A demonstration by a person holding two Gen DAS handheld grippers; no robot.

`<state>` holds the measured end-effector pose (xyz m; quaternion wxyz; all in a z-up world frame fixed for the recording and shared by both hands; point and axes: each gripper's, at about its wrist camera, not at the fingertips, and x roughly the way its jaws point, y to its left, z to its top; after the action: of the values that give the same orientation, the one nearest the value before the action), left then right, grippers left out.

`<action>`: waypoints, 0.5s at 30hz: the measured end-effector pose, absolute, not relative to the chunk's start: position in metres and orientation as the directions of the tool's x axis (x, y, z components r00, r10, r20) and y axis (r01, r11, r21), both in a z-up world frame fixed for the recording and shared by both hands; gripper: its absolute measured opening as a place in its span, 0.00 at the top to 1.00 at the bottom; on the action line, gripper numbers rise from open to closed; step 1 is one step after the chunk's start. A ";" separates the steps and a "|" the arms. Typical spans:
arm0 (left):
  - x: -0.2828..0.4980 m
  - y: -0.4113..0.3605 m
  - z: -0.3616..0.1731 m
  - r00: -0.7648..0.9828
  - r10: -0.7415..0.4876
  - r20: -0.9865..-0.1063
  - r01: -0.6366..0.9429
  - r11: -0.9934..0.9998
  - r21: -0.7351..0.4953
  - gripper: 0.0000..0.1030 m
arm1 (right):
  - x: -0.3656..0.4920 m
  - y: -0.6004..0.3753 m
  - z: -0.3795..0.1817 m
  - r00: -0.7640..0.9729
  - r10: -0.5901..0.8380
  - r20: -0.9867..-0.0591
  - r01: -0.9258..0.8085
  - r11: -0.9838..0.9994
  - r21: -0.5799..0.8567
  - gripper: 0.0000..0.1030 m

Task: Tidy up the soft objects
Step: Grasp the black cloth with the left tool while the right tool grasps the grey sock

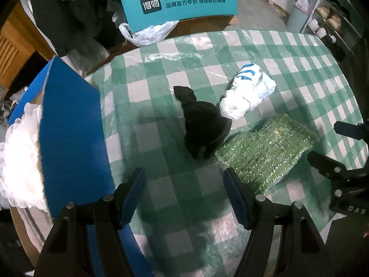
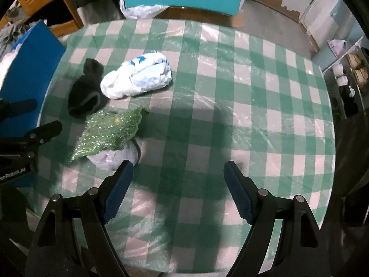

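Note:
A black sock (image 1: 203, 127) lies on the green checked tablecloth (image 1: 175, 184), just ahead of my open, empty left gripper (image 1: 184, 196). To its right lie a crumpled white and blue plastic bag (image 1: 248, 94) and a sparkly green scouring cloth (image 1: 265, 150). In the right wrist view the black sock (image 2: 85, 92), the bag (image 2: 138, 78) and the green cloth (image 2: 110, 133) lie at the left; a grey sock (image 2: 115, 154) sits under the cloth. My right gripper (image 2: 177, 189) is open and empty over bare tablecloth (image 2: 230, 92).
A blue box (image 1: 66, 138) holding white bubble wrap (image 1: 18, 161) stands at the table's left edge, also in the right wrist view (image 2: 30, 53). A teal cardboard box (image 1: 180, 2) and a chair stand behind the table. Shelves with shoes (image 1: 332, 20) stand at the right.

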<state>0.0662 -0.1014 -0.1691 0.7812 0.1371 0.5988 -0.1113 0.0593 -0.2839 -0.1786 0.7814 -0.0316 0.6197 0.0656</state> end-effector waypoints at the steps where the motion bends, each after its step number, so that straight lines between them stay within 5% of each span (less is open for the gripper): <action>1: 0.067 -0.102 -0.171 0.256 -0.007 -0.967 0.340 0.937 0.083 0.31 | 0.061 -0.283 -0.181 0.219 0.065 -0.974 -0.142 0.989 0.034 0.22; 15: 0.069 -0.123 -0.199 0.205 0.003 -0.979 0.387 0.918 0.083 0.31 | 0.072 -0.283 -0.191 0.208 0.083 -0.975 -0.129 0.990 0.057 0.22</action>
<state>0.0694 -0.1234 -0.1991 0.7601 0.1577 0.6176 -0.1265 0.0725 -0.2831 -0.1913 0.7768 -0.0184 0.6257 0.0685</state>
